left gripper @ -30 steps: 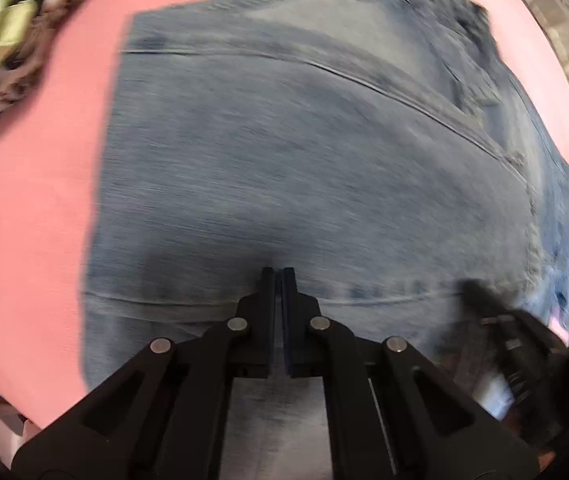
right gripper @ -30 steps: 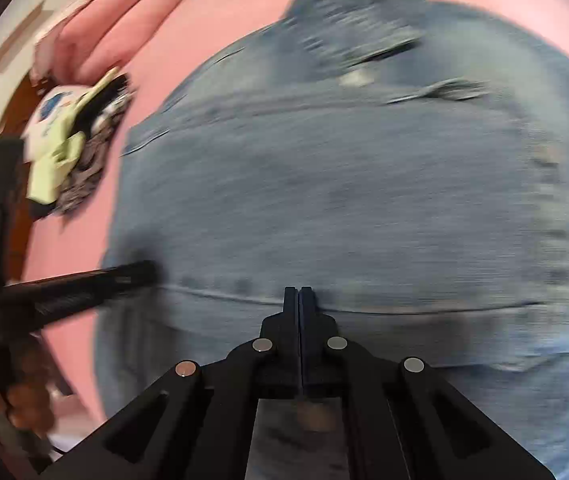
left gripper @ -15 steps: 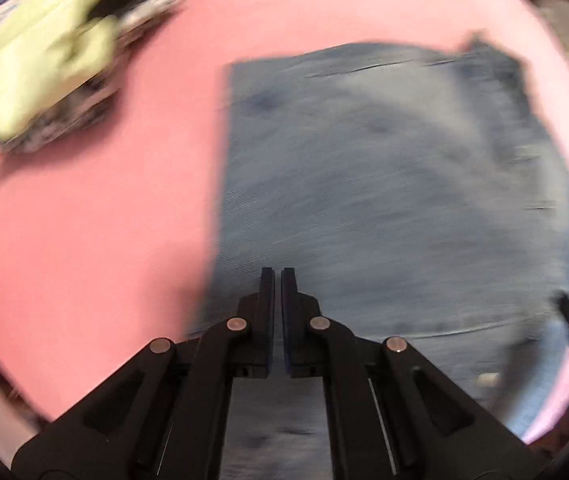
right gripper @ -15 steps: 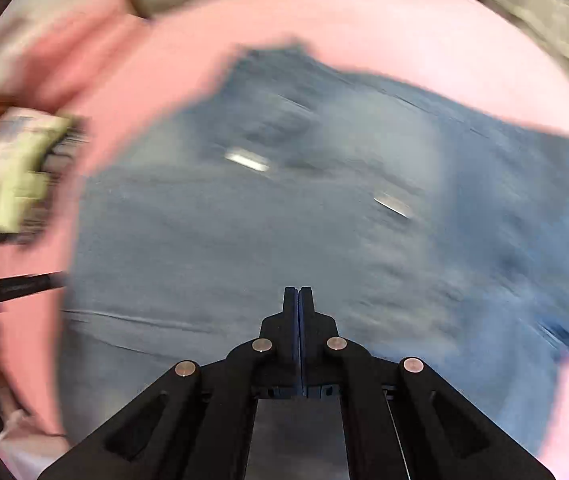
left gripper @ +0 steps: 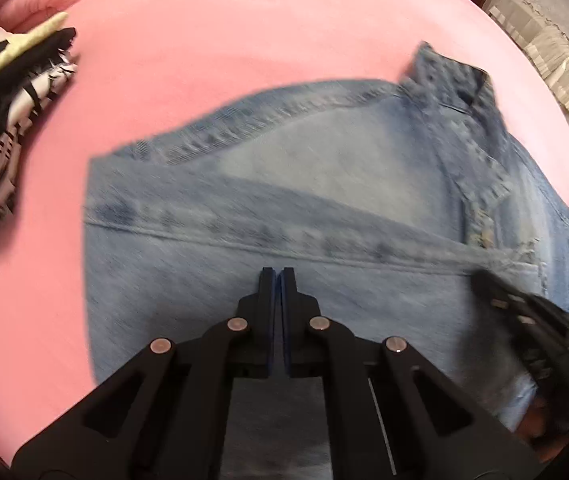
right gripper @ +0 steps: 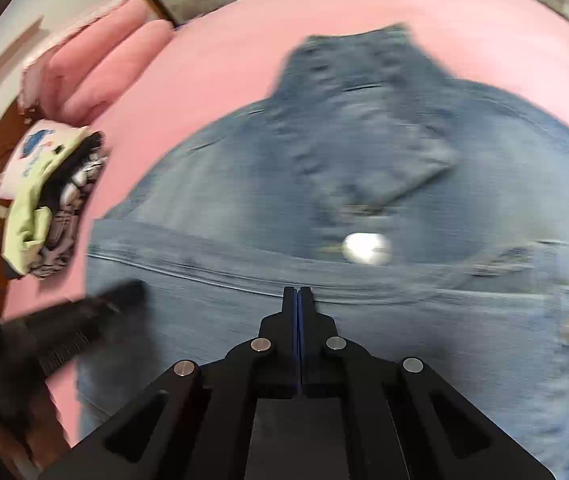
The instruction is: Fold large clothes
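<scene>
A pair of light blue jeans (left gripper: 324,184) lies on the pink bed (left gripper: 244,32), partly folded, with a hemmed layer across the middle. It also shows in the right wrist view (right gripper: 364,184), where a back pocket and a pale button show. My left gripper (left gripper: 277,276) is shut on the near denim layer. My right gripper (right gripper: 297,294) is shut on the same layer further right. Each gripper shows at the edge of the other's view, the right one (left gripper: 524,312) and the left one (right gripper: 84,320). The frames are blurred.
A pile of folded clothes, yellow-green, black and patterned (left gripper: 0,120), sits at the left of the bed; it also shows in the right wrist view (right gripper: 52,196). Pink pillows (right gripper: 104,64) lie at the far left. A patterned cushion (left gripper: 556,52) stands beyond the bed's right edge.
Both grippers stayed shut on the denim and swung with it. The jeans' outline shifted in both views, and the waistband and pocket now show at the far side.
</scene>
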Motion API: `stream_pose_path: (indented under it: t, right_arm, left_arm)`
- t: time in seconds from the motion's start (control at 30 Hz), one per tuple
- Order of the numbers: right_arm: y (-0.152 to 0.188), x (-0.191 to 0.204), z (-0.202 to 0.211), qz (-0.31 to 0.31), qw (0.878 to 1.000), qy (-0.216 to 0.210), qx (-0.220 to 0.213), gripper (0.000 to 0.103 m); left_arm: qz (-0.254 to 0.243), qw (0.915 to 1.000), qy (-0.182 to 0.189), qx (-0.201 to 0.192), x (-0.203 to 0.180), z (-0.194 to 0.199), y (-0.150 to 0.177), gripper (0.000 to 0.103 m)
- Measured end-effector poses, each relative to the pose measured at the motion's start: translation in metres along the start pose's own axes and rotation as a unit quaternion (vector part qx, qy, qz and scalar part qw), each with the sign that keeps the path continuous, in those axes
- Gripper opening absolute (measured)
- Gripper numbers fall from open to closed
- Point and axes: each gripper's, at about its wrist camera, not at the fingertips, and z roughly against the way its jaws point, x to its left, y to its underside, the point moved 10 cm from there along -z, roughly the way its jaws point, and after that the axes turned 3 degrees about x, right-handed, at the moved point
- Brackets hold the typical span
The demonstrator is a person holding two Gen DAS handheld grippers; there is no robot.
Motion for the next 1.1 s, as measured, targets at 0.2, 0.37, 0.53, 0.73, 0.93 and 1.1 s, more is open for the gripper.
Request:
stream_pose_path:
  t: [0.2,0.37,0.53,0.73,0.93,1.1]
  right_arm:
    - [0.033,-0.101,0.037,-0.096,0.994,0.055,-0.002,0.000]
    - [0.038,-0.111,0.049,-0.085,0.989,0.119,0.005,0.000]
    - [0.030,-0.102,0.071,-0.150,0.984,0.092,-0.031,0.000]
    - [0.057,-0.096,0.105,-0.161,0.984,0.074,-0.016,0.000]
    - [0.134,-0.088,0.134,-0.172,0.983,0.050,0.028,0.003]
    - [0.199,-0.086,0.146,-0.228,0.972,0.026,0.058,0.005]
  left_arm:
    - [0.040,0.9957,-0.081,-0.018,0.076,-0.009,-0.040,0.001]
    - [0.043,0.9923,-0.115,-0.015,0.104,-0.014,-0.061,0.000]
    - [0.042,0.9959,-0.070,-0.039,0.074,0.011,-0.059,0.000]
    - [0.033,0.9985,0.001,-0.044,0.018,0.073,-0.006,0.001]
    - [0.008,0.9999,0.011,0.006,-0.043,0.097,0.083,0.001]
    - [-0.016,0.9962,0.037,0.077,-0.077,0.093,0.157,0.001]
